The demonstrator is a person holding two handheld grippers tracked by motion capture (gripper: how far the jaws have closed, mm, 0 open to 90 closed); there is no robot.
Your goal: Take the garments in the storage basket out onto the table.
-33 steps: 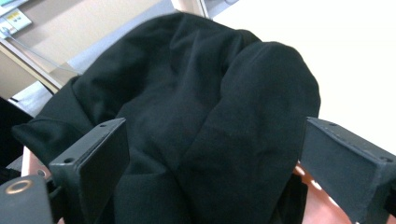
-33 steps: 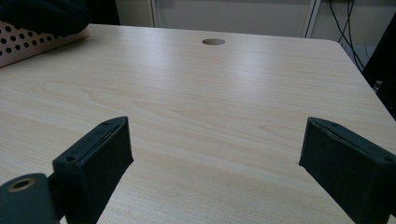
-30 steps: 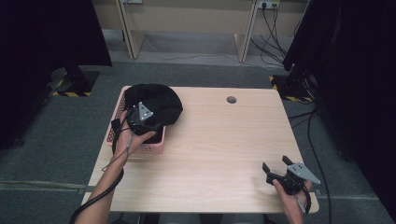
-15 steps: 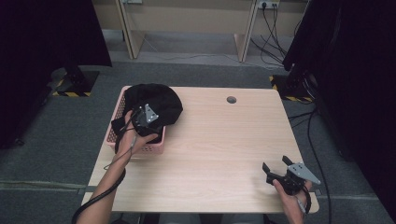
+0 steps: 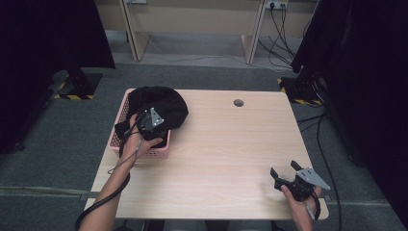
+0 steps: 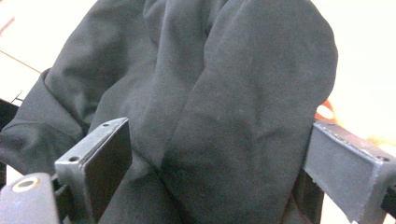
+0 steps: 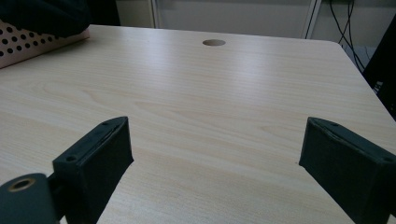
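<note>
At the table's left rear corner, a pink perforated basket (image 5: pixel 144 153) sits with a black garment (image 5: pixel 161 103) heaped in it, the cloth bulging above the rim and spilling a little over the basket's left side. The person's left forearm comes up from the bottom edge of the high view and angles toward the basket, with the left hand (image 5: pixel 140 143) wrapped around the handle of the left gripper (image 5: pixel 143 121). That gripper sits over the near part of the basket, its grey three-cornered plate facing up, and a cable trails from it along the forearm. In the left gripper view its two jaws stand spread wide, one on each side of a thick fold of the black garment (image 6: pixel 210 116); the cloth fills the gap between them, but the jaws are not pressed onto it.

Near the front right corner of the wooden table (image 5: pixel 226 163), the right hand (image 5: pixel 300 202) holds the right gripper (image 5: pixel 284 174) low over the tabletop, well apart from the basket. Its jaws point toward the table's middle and are spread wide with nothing between them. The right gripper view looks across bare wood to a round cable hole (image 7: pixel 214 42) near the far edge, with the basket's corner (image 7: pixel 28 46) at upper left.
</note>
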